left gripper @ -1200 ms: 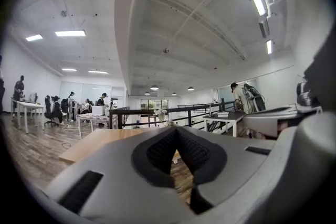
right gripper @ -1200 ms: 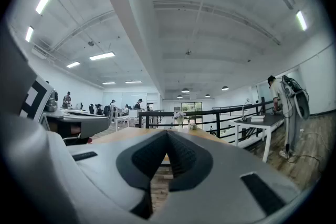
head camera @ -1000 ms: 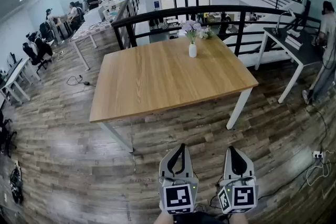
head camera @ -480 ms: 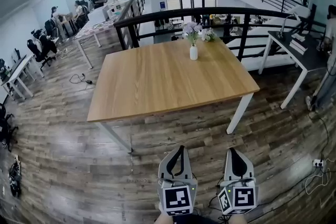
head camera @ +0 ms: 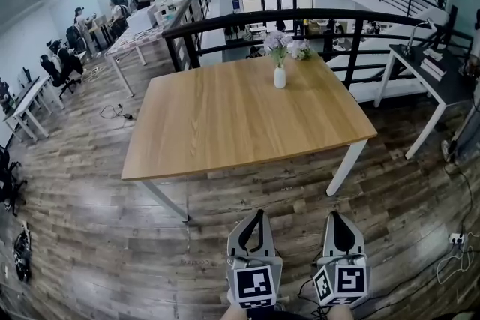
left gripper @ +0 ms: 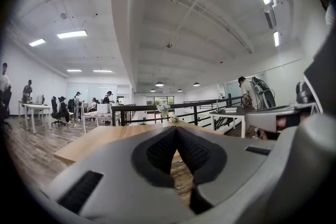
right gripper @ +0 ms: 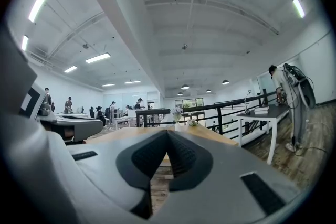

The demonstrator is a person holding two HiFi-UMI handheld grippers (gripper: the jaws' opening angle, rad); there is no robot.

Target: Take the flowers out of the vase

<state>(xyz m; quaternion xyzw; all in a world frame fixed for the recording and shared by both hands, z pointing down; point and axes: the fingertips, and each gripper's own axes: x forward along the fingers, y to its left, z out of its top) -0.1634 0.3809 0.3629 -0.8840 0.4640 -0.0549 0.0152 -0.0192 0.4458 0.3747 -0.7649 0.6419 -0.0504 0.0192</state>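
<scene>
White vase (head camera: 280,77) looks tippy — left gripper (head camera: 259,212) and right gripper (head camera: 334,214), both closed and empty, might topple it yanking the flowers (head camera: 277,43).

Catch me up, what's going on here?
A person holds the left hand-held gripper and the right hand-held gripper over the floor, short of the wooden table. Both are shut and empty. The white vase stands near the table's far edge with the flowers in it, untouched.
</scene>
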